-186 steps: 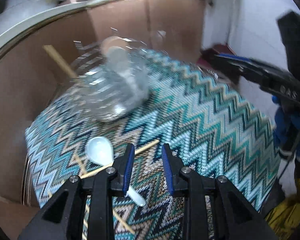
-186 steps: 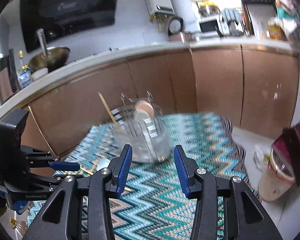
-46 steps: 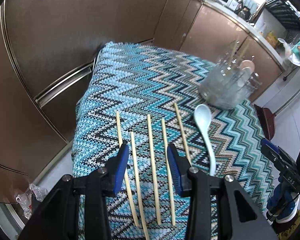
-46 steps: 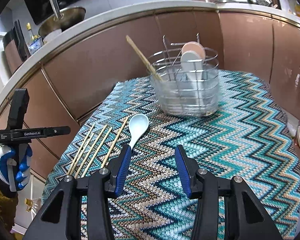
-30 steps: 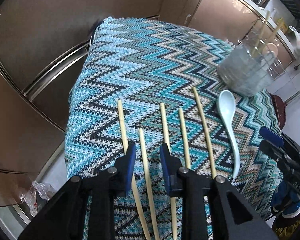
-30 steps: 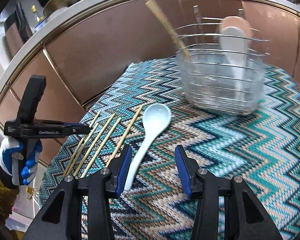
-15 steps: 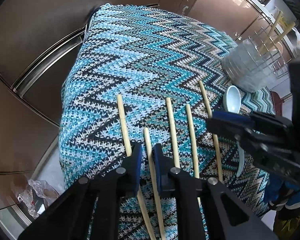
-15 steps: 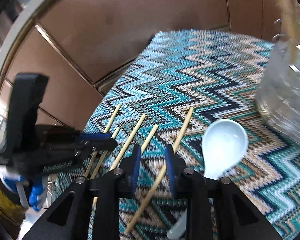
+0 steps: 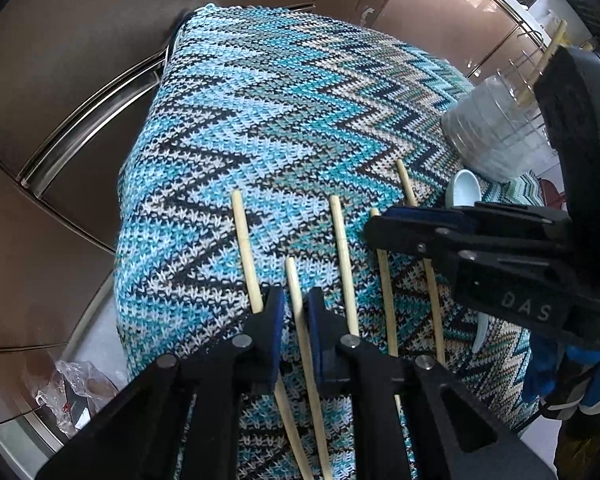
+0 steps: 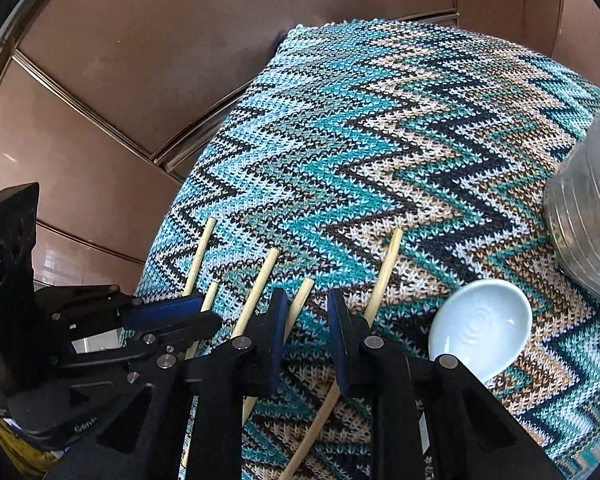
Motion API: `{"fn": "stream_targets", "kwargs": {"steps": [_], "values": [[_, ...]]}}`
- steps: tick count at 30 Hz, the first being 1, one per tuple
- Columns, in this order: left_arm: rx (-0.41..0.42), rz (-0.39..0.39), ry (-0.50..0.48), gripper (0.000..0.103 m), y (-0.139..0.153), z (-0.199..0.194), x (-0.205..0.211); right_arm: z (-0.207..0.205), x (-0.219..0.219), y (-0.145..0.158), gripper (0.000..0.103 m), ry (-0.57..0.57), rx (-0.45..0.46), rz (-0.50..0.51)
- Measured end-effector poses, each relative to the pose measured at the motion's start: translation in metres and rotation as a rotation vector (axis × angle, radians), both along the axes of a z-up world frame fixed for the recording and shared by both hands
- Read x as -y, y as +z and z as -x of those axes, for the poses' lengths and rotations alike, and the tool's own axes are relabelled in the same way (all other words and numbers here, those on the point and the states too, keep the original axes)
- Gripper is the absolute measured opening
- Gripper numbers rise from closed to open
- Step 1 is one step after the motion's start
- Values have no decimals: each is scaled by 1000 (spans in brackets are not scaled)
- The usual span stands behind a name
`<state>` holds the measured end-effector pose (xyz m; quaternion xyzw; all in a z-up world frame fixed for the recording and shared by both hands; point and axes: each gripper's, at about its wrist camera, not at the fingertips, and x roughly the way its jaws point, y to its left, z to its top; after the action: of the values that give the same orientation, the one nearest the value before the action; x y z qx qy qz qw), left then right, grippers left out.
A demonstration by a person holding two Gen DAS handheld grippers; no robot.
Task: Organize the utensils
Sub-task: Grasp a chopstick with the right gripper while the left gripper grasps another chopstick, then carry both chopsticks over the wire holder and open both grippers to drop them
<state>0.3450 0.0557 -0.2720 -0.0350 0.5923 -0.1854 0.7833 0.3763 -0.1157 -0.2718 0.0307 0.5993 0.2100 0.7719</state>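
Note:
Several bamboo chopsticks lie side by side on the zigzag cloth (image 9: 260, 100). My left gripper (image 9: 296, 304) points down over the second chopstick from the left (image 9: 294, 280). Its jaws are narrow and straddle that stick, with a slim gap showing. My right gripper (image 10: 306, 308) straddles the end of the fourth chopstick (image 10: 302, 296), jaws narrow and not pressing it. Its right finger lies over the fifth chopstick (image 10: 384, 268). A pale blue spoon (image 10: 480, 324) rests just to the right. Each gripper shows in the other's view: the right gripper (image 9: 374, 228) and the left gripper (image 10: 208, 316).
The clear utensil holder (image 9: 488, 136) in its wire rack stands at the cloth's far right and holds chopsticks. Brown cabinet fronts (image 10: 180, 60) close off the far side. The table's left edge drops to the floor, where a crumpled plastic bag (image 9: 72, 384) lies.
Both pairs of jaws have narrowed. My right gripper swung left and down from the spoon to the chopsticks, entering the left wrist view. The left gripper stayed over its chopstick.

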Motion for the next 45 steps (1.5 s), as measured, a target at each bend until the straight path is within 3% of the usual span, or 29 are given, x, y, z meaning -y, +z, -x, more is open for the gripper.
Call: {"fn": "stream_targets", "kwargs": {"steps": [10,20,30,45], "values": [[6,-14,-9,11,2,0,4,-12,-14,-7,12,-19,-14,52],[7,-29,21,6,2,-2,3,-1,9,5,9,-80,-19,-57],[59,13,78,4,15,7,-1,43,29,56,8,-68,96,-166],[298,104,155,4,97,78,-18,138,59,137,5,-35,356,-277]]}}
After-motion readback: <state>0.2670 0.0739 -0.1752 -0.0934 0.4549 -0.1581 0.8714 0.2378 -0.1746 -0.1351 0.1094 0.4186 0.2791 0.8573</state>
